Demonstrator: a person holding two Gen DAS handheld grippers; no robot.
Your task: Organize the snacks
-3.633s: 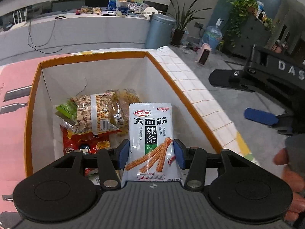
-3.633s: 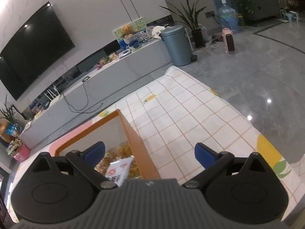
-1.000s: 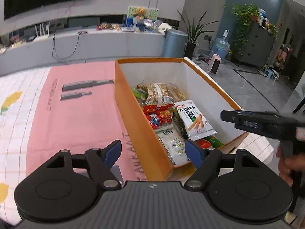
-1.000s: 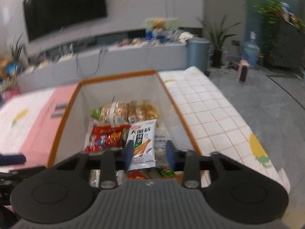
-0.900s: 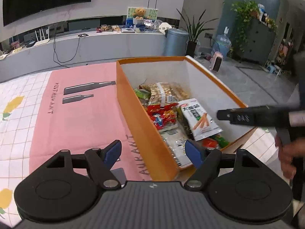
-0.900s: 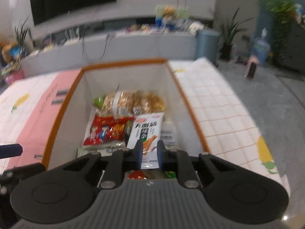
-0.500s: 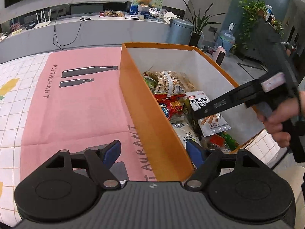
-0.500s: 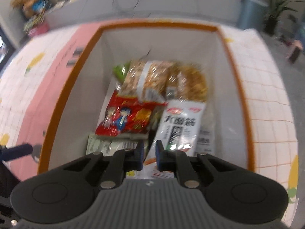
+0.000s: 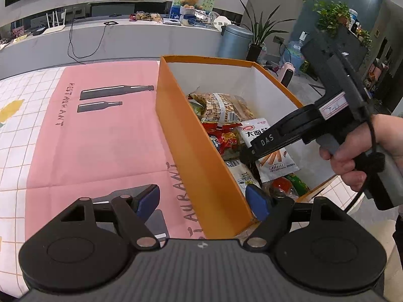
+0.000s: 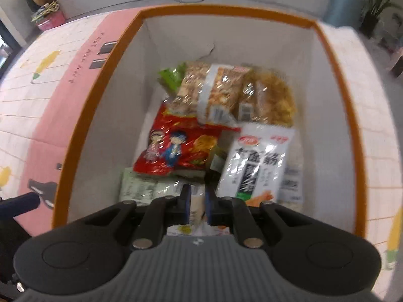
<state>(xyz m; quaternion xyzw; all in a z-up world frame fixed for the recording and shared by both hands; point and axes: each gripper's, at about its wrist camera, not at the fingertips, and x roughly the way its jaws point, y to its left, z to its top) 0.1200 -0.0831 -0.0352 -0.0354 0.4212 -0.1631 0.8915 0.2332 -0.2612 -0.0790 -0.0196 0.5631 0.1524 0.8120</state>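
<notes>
Pink mat [image 9: 105, 136] beside orange box [image 9: 199, 166]; right gripper [image 10: 196, 202] jaws nearly closed inside.

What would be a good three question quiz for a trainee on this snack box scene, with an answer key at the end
1. True or false: the left gripper is holding a snack packet.
2. Which packet lies right of the red cartoon packet in the right wrist view? A) the white spicy-strip packet B) a blue can C) a banana
3. Fill in: the right gripper is lowered inside the orange ____.

Key: 1. False, its fingers are spread with nothing between them, straddling the box's near corner. 2. A. 3. box; its fingers are nearly closed just above the packets, gripping nothing visible.
</notes>
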